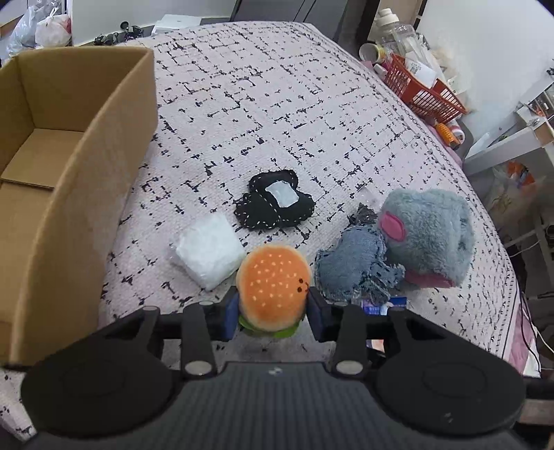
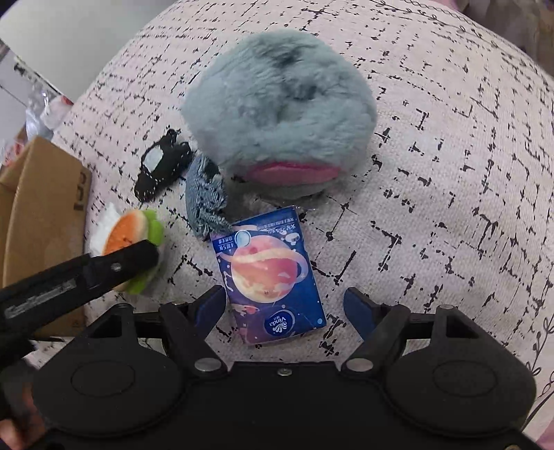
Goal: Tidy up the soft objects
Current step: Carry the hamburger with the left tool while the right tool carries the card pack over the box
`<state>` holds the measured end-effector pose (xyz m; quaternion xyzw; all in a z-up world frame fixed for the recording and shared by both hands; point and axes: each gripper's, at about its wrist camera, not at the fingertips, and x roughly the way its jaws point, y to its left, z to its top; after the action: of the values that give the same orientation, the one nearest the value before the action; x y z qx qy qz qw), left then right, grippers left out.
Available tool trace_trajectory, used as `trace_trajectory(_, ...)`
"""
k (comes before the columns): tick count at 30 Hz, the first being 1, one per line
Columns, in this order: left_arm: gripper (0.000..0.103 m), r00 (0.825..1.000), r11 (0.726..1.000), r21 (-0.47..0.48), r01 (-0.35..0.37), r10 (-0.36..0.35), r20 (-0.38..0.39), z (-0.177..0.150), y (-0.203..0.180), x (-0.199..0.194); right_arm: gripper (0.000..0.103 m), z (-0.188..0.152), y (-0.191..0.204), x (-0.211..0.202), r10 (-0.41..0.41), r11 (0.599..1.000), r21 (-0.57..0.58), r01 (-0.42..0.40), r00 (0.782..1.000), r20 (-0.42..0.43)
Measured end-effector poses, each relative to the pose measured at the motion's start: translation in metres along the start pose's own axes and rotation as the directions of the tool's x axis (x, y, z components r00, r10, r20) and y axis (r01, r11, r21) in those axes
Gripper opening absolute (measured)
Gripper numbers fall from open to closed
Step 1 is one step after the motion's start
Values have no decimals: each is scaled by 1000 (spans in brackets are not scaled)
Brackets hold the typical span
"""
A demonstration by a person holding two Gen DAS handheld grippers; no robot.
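Note:
A plush burger point(image 1: 273, 287) with an orange bun sits on the patterned bedspread point(image 1: 277, 104), and my left gripper point(image 1: 273, 311) is shut on its sides. In the right wrist view one of that gripper's fingers point(image 2: 138, 256) lies across the burger point(image 2: 135, 232). My right gripper point(image 2: 284, 301) hangs open over a blue tissue pack point(image 2: 273, 277), one pad on each side, neither pressing. A grey furry plush point(image 1: 429, 235) point(image 2: 280, 104) with a pink mouth, a denim-blue soft piece point(image 1: 353, 266) point(image 2: 204, 200), a black stitched pouch point(image 1: 273, 204) point(image 2: 162, 166) and a white packet point(image 1: 207, 249) lie close by.
An open cardboard box point(image 1: 69, 173) point(image 2: 41, 207) stands on the bed to the left. A red basket point(image 1: 422, 86) with bottles and jars sits at the bed's far right edge. Plastic bags point(image 1: 45, 27) are behind the box.

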<state>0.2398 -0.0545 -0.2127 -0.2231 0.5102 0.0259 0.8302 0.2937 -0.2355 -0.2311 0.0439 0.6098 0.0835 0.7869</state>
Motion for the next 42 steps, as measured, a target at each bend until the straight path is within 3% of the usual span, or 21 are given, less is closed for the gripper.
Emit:
trace_trajectory(2,39,1000,1000,-6,6,-6,7,-2,2,-7,59,-2,4,-1,-33,999,-19,33,999,12)
trace_trajectory(5,39,1000,1000,-13,17,-17,21,-3,5,-19,56,-4,9,-4,-55,998,-31,56,998,29)
trace_trajectory(16,39,991,997,14,80,-81,104,-9,13,-75,55,-21,12,-56,-5,1000,10,4,986,164)
trace_trajectory(26,39,981,992,53,114,-120,150,-17,26,-120,55,-30,30,-101,-20,1000,28,12,949,316)
trace_trajectory(42,39,973,996,66,65,-78,219,-5,50,-177,56,-36,56,-157,11,999,35,-29,899,438)
